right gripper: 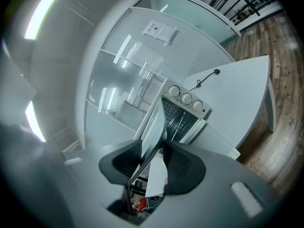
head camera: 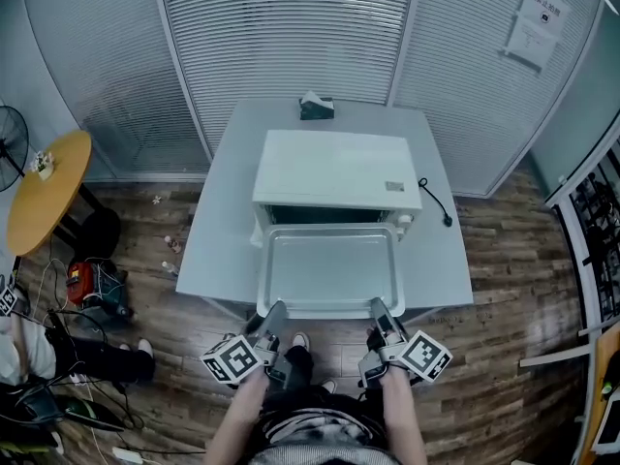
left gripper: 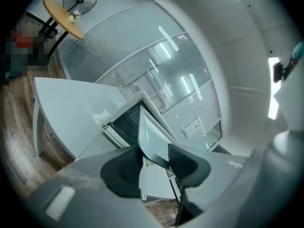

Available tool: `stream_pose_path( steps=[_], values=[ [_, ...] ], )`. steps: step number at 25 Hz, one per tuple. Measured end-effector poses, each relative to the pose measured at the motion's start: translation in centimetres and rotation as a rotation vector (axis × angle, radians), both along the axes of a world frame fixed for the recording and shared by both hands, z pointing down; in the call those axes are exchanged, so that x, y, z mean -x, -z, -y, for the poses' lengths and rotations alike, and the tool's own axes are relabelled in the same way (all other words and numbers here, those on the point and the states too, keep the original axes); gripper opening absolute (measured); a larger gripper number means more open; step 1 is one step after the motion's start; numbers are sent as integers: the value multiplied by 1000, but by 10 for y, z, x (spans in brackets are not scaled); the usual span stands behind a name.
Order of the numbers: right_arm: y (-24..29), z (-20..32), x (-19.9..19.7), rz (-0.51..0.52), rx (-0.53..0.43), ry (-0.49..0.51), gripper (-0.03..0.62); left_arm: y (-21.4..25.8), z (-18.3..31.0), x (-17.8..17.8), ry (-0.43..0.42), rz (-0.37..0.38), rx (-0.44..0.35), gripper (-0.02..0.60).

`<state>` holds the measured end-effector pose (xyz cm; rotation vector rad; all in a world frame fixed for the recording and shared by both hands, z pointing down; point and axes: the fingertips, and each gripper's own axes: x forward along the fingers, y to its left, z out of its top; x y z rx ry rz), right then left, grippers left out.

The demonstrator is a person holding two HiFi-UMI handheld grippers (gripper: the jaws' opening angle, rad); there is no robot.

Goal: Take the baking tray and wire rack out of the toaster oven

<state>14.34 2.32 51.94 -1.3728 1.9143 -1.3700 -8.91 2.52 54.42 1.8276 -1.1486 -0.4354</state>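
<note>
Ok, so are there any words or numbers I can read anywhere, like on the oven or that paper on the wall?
Nothing here reads clearly.
Paper sheets on the glass wall: printed, too blurred to read.
Small label on the toaster oven: too small to read.
Oven knobs: any markings too small to read.
Marker cubes: black square patterns only, no words.

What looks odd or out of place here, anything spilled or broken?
Nothing is spilled or broken. The baking tray, gripped at its near rim by the left gripper and right gripper, looks square to the toaster oven. One loose end: a black cord lies on the table beside it, plug unconnected.
</note>
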Motion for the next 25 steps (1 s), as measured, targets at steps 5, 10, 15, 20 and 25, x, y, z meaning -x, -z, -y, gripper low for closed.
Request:
stream_pose_path(
  steps=[5, 10, 15, 20, 25],
  values=[
    [16, 7, -3, 13, 45, -39, 144, 35, 15, 4, 8, 18, -89, 169],
    [34, 31, 2, 15, -52, -7, 144, 51, 33, 7, 9, 10, -126, 169],
    [36, 54, 2, 26, -43, -30, 146, 56, 59, 10, 6, -8, -118, 169],
    [39, 88, 2, 31, -60, -40, 147, 53, 93, 7, -4, -13, -99, 168],
    [33, 119, -1, 13, -25, -79, 149, 54, 131, 8, -27, -1, -96, 168]
  ],
)
